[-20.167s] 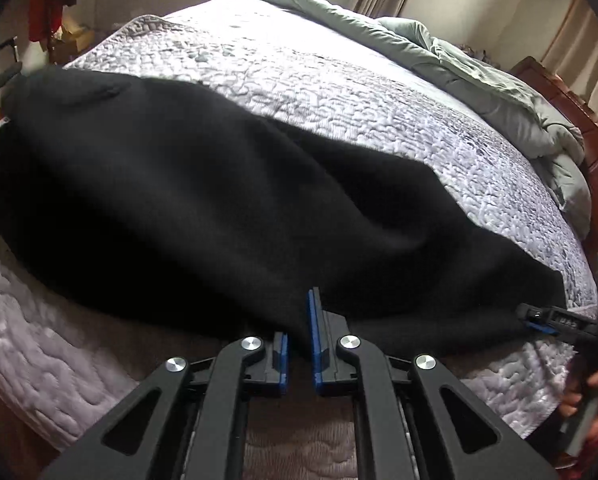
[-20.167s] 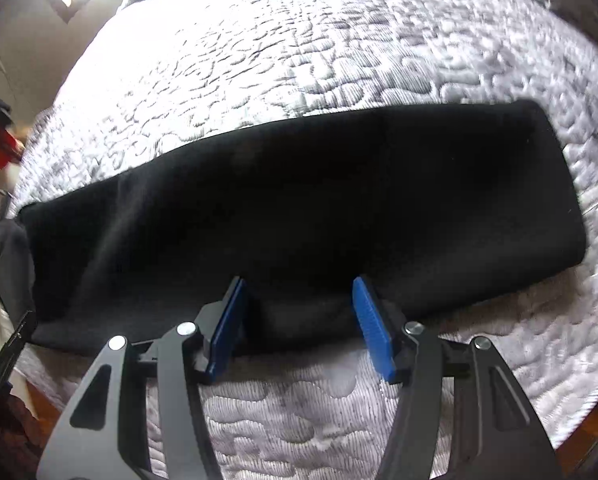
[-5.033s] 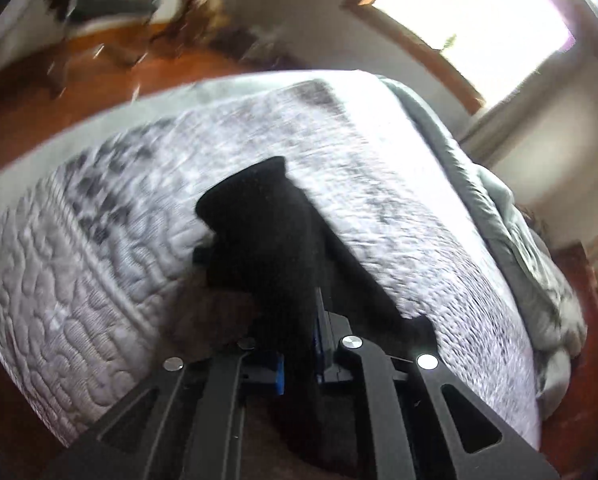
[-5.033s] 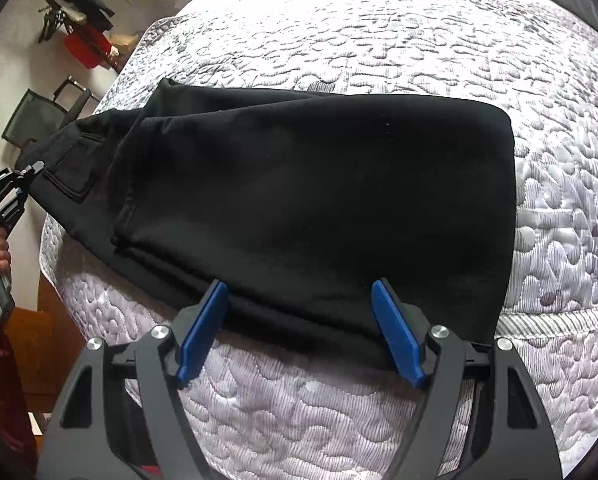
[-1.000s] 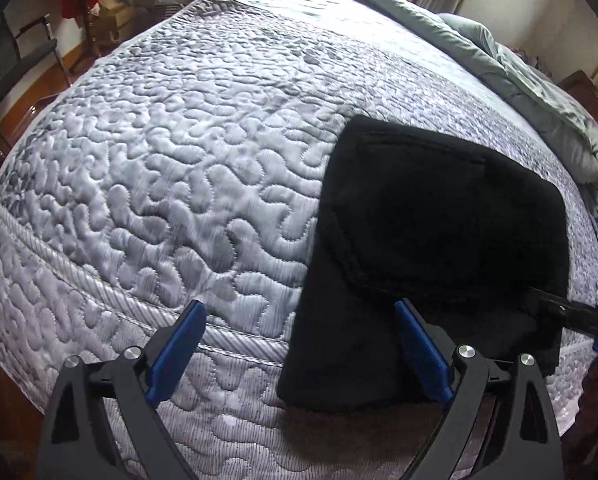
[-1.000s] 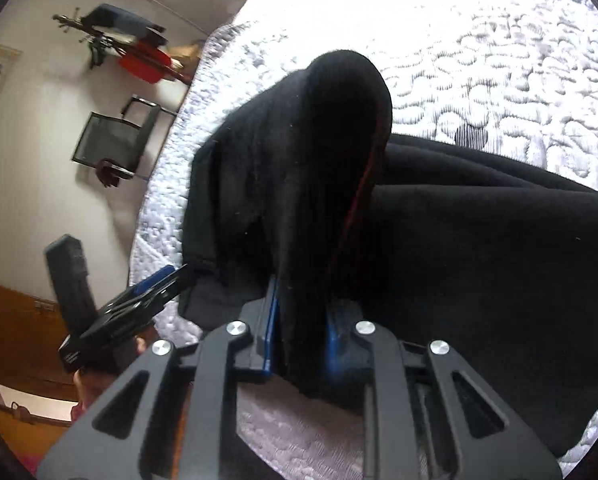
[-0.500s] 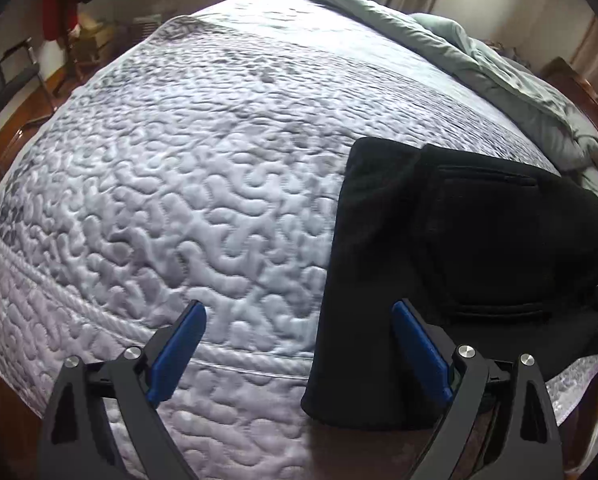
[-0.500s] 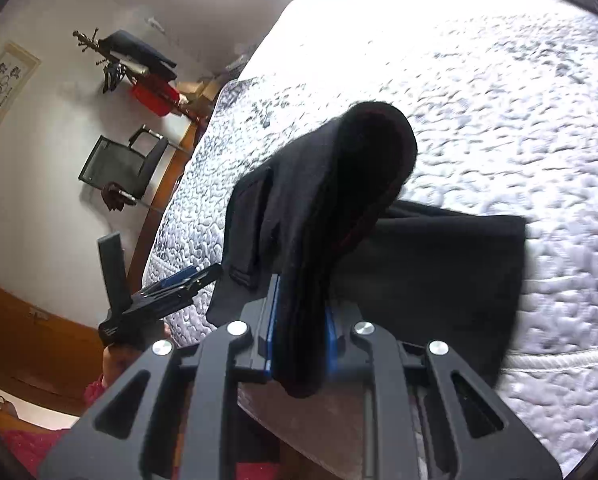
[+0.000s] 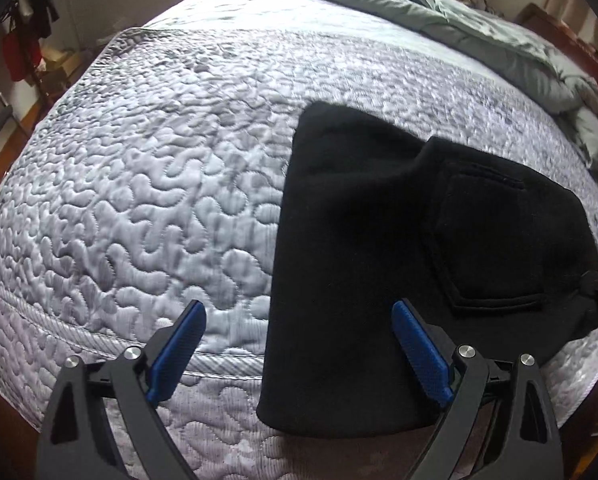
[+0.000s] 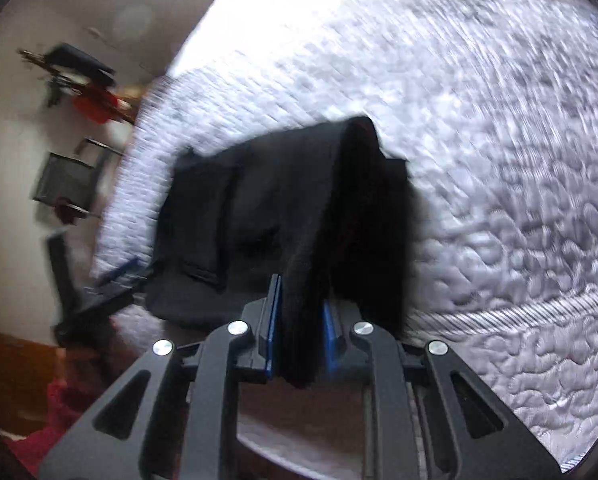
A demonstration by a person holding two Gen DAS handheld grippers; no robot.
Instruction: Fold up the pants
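Right gripper (image 10: 299, 332) jaws clamp the black pants (image 9: 359, 248); left gripper (image 9: 299, 356) jaws gape empty

No readable text, labels, brands, numbers or signs are found in either view, nothing legible is seen on the cloth, the bedding or the blurred background.
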